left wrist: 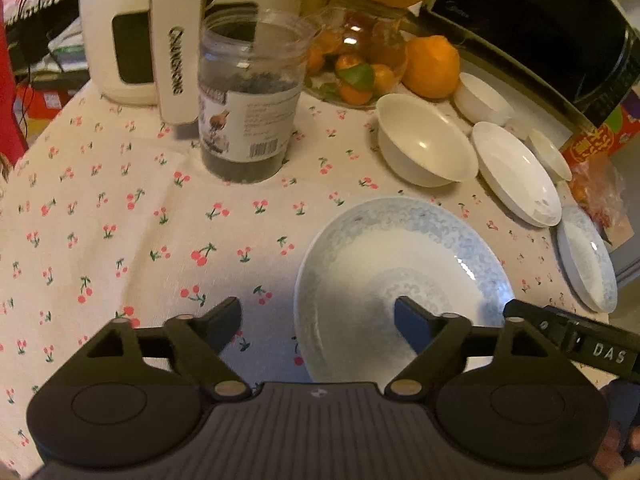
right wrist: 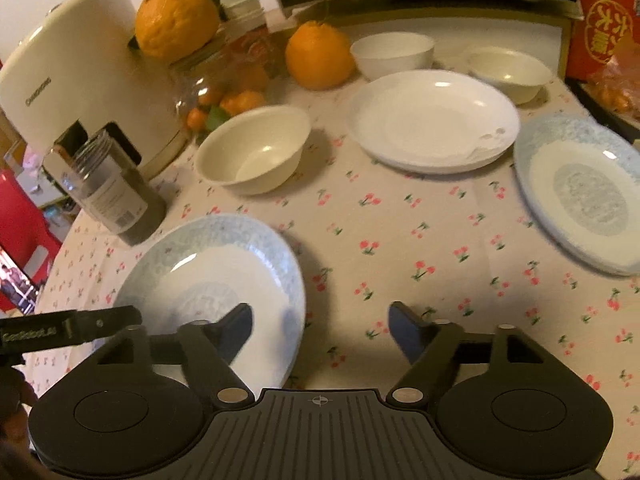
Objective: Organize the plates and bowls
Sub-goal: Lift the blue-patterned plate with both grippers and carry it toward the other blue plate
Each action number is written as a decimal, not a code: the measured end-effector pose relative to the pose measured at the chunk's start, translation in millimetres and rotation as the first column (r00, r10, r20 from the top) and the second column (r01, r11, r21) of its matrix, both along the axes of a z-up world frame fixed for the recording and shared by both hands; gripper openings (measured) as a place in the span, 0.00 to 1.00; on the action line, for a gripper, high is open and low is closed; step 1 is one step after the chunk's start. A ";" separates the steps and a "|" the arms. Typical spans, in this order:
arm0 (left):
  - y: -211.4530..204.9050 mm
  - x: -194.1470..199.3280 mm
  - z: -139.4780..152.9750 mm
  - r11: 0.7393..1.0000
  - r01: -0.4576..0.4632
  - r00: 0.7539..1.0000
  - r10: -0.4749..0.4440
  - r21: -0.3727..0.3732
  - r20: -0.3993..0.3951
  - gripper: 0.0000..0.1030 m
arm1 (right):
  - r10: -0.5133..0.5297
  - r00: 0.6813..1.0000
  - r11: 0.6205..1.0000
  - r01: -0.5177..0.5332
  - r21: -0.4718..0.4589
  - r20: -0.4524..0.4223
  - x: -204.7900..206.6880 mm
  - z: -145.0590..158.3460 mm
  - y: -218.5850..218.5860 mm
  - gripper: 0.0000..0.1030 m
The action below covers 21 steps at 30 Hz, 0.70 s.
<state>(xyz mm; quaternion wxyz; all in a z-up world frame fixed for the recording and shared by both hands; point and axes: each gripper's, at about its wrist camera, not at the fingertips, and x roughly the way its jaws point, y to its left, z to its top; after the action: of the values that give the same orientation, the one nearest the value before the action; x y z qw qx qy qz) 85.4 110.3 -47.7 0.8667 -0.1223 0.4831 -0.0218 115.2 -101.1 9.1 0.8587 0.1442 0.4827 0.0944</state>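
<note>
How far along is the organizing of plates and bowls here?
Nothing looks stacked yet: every dish sits separately. Both tools, left and right, are open and empty, flanking the near blue plate. Left to gather: the second blue plate, white plate and cream bowl.

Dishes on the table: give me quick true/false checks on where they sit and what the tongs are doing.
1. Both tongs, left and right, are open. True.
2. The two blue plates, near and far, are stacked. False: they lie apart.
3. The white plate holds a bowl. False: it holds nothing.
4. The jar stands upright. True.
5. The right tongs grip the near blue plate. False: they hold nothing.
</note>
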 end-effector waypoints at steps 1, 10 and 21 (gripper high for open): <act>-2.2 -0.1 2.0 1.000 0.005 1.000 -0.005 0.012 0.007 0.86 | -0.007 1.000 1.000 0.007 -0.005 0.004 -0.3 1.4 -2.4 0.83; -20.9 0.1 13.4 0.999 0.031 0.998 -0.033 0.045 0.047 0.97 | -0.069 0.998 0.996 0.070 -0.058 0.011 -4.0 6.3 -29.6 0.87; -74.0 4.5 17.7 0.988 0.103 0.991 -0.112 0.112 0.076 0.99 | -0.190 0.982 0.982 0.190 -0.003 -0.005 -10.9 9.6 -88.7 0.87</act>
<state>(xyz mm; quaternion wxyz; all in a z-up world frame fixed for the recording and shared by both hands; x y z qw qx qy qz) 89.8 36.3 -29.9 0.8887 -0.0479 0.4536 -0.0472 104.2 -189.8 18.7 0.8627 0.1887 0.4690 0.0109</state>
